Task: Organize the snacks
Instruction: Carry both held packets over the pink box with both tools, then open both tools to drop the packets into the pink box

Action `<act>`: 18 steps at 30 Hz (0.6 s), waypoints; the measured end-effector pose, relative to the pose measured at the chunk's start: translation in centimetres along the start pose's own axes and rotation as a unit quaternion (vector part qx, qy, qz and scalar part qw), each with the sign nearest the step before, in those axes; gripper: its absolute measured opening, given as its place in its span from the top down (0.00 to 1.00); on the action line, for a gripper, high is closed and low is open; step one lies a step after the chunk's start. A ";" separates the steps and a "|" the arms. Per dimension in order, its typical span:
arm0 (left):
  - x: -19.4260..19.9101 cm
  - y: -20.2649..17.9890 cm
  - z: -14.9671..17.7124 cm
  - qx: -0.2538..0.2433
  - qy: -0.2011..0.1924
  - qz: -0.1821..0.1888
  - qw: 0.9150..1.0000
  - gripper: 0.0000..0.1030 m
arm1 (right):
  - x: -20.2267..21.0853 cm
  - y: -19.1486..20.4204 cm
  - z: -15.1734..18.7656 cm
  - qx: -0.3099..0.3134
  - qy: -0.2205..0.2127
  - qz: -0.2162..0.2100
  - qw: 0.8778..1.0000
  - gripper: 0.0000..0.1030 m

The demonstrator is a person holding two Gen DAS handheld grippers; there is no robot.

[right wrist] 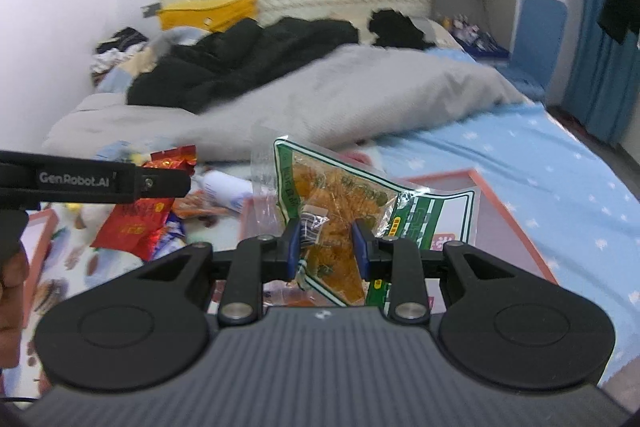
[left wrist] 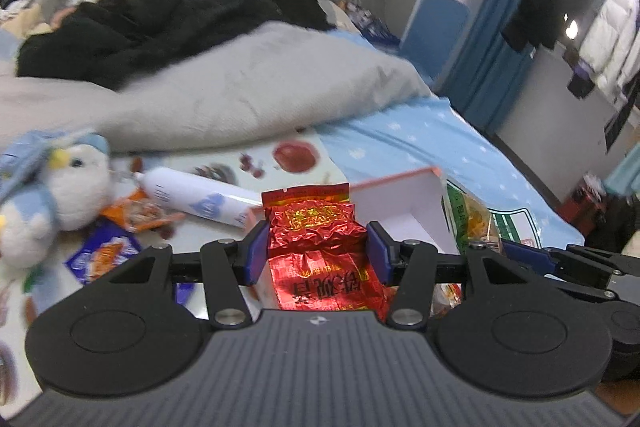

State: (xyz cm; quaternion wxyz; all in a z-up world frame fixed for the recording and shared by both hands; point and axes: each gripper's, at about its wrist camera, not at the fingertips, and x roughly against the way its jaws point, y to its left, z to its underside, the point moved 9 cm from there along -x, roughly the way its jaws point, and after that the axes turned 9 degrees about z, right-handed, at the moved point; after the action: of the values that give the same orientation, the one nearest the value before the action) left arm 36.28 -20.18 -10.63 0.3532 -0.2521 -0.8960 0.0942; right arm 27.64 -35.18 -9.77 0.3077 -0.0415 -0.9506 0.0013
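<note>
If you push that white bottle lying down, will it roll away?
Probably, a little. The white bottle is round and lies on its side, so a sideways push should roll it. It likely won't go far: orange packets sit against it, and the bed looks soft. Its weight can't be judged.

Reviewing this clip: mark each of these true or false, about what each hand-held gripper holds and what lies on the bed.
1. The left hand-held gripper grips a red foil packet. True.
2. The right hand-held gripper is open with nothing in it. False: it is shut on a green-edged clear bag of orange snacks.
3. A white bottle lies on its side. True.
4. The plush penguin sits inside the pink-rimmed box. False: it lies left of the box, apart from it.
</note>
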 end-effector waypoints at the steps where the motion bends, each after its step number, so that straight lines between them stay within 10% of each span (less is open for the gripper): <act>1: -1.0 -0.3 0.3 -0.002 0.008 0.003 1.000 0.44 | -0.5 -0.6 0.4 -0.003 0.006 0.003 1.000 0.70; 18: -16.1 -2.9 6.1 -0.025 0.132 0.029 0.991 0.44 | -9.3 -7.1 8.2 -0.032 0.117 0.049 0.991 0.67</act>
State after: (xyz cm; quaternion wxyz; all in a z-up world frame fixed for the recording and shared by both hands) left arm 41.09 -30.94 -23.51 0.4590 -0.2970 -0.8359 0.0477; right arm 29.84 -42.79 -21.63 0.4153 -0.0975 -0.9043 -0.0189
